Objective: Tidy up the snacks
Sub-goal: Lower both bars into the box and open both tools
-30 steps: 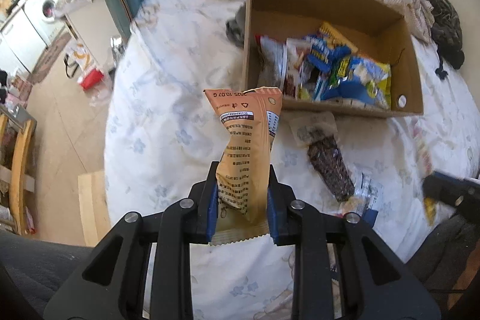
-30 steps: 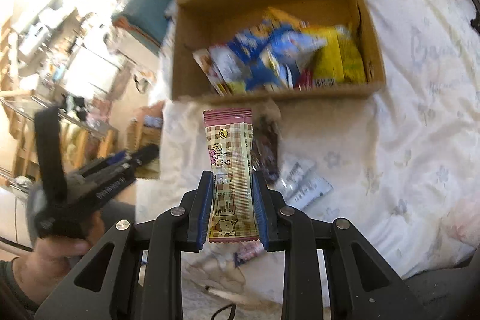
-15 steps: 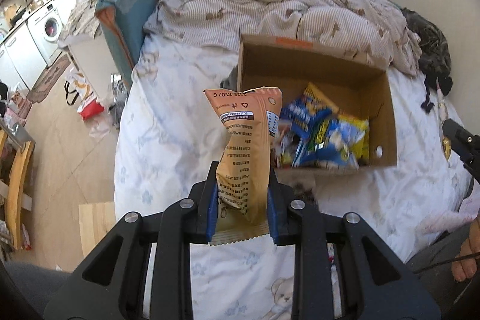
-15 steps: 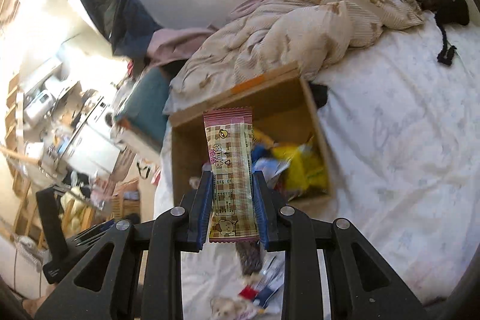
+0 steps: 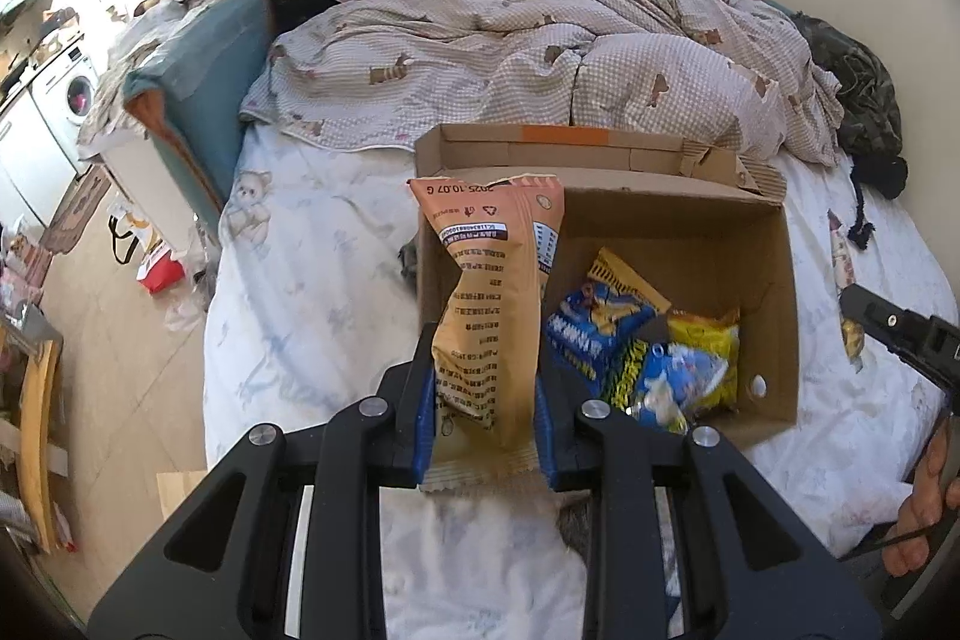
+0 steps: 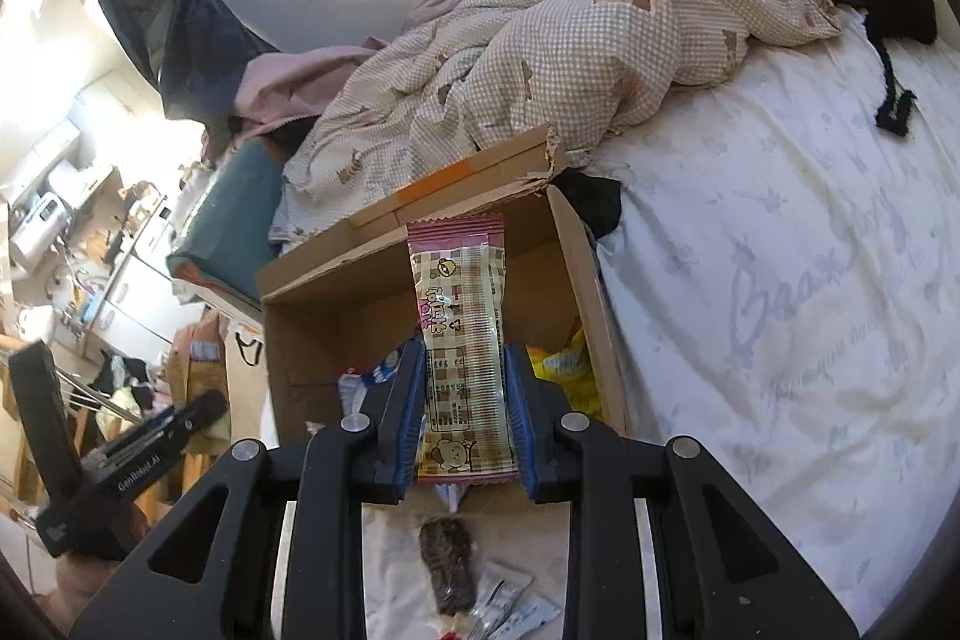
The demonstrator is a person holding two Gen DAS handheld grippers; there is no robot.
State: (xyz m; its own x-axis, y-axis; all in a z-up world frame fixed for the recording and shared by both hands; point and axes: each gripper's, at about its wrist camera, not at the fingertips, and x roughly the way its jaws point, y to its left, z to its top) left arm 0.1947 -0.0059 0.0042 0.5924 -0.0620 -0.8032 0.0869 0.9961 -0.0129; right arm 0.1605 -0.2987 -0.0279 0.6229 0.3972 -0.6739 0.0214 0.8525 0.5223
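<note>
Nearest in each wrist view, a snack clamped upright between narrowed blue pads: in the left gripper, an orange packet pinched low on its body so the printed top sticks up clear of the jaws; in the right gripper, a pink plaid wafer bar gripped at its lower half, long axis along the fingers. Held that way, probably, so each can slide straight out once the pads part. Just below the right gripper, on the white bedsheet, a dark brown snack pack and a few clear wrappers, loose and not yet gathered. Beyond both packets, the open cardboard box, flaps folded back, already holding blue and yellow snack bags piled toward its near right corner, with bare floor at the far left. Both packets poised before that opening, seemingly for dropping in. Farthest off, a rumpled checked duvet behind the box.
</note>
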